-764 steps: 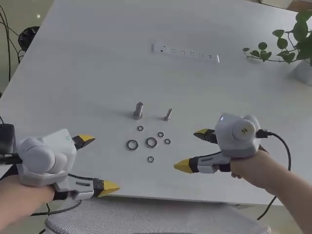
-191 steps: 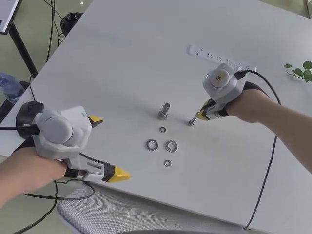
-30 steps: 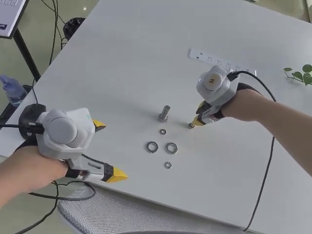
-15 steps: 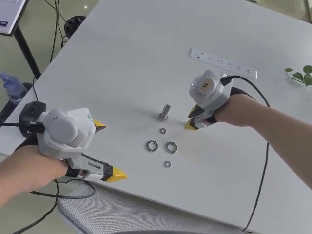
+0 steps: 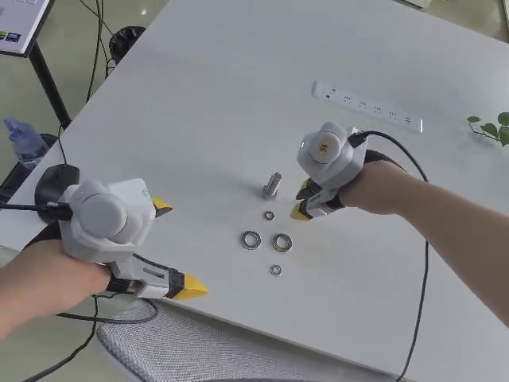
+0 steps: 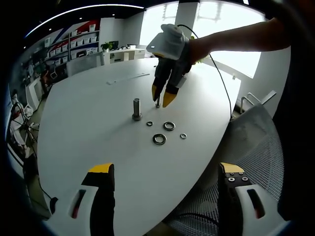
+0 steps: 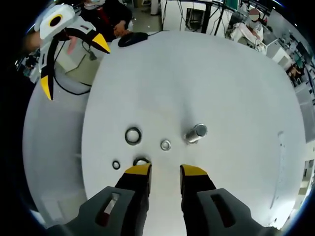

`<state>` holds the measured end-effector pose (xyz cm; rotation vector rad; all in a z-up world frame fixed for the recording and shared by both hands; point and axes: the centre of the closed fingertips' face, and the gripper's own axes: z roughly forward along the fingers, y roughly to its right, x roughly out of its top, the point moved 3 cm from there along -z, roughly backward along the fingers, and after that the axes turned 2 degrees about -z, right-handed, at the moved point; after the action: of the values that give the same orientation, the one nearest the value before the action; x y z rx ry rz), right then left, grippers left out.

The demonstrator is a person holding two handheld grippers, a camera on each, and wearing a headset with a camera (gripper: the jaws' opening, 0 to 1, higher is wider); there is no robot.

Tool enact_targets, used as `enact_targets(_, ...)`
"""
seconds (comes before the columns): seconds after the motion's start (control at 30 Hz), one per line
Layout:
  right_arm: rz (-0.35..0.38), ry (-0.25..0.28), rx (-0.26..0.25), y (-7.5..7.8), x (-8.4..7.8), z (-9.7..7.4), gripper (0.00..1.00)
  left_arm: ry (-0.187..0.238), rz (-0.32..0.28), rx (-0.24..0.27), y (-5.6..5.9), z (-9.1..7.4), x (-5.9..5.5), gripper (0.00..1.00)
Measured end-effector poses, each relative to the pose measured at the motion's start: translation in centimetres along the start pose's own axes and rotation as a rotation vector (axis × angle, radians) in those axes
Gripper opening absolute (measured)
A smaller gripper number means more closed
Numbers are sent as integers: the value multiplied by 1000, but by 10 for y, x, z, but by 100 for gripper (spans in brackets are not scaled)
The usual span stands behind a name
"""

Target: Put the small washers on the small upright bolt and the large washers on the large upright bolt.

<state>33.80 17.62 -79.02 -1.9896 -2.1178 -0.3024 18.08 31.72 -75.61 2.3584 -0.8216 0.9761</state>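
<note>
The right gripper (image 5: pixel 301 199), jaws narrowly apart and empty, hung by a small washer (image 5: pixel 270 215), probably to grasp it; the left gripper (image 5: pixel 178 247) gaped wide, idle.

1 large washer (image 7: pixel 141 160) half hidden behind right gripper (image 7: pixel 166 170) jaw.

Your head view is bright, evenly lit and sharp across the white table (image 5: pixel 199 95), with only a faint soft shadow beside the large upright bolt (image 5: pixel 271 185). In your left gripper view the windows (image 6: pixel 216 14) are blown out. Both gripper views bend strongly toward their edges.
</note>
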Motion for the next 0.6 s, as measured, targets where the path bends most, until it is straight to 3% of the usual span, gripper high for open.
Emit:
enact_targets(0.27,-18,11,-24,-3,5,11,24,-8,3,-2,1,2,-1,86)
enact_targets(0.6,-14,5,-14,-1,5,32,24,-3,-4,1,-3,4,-1,87)
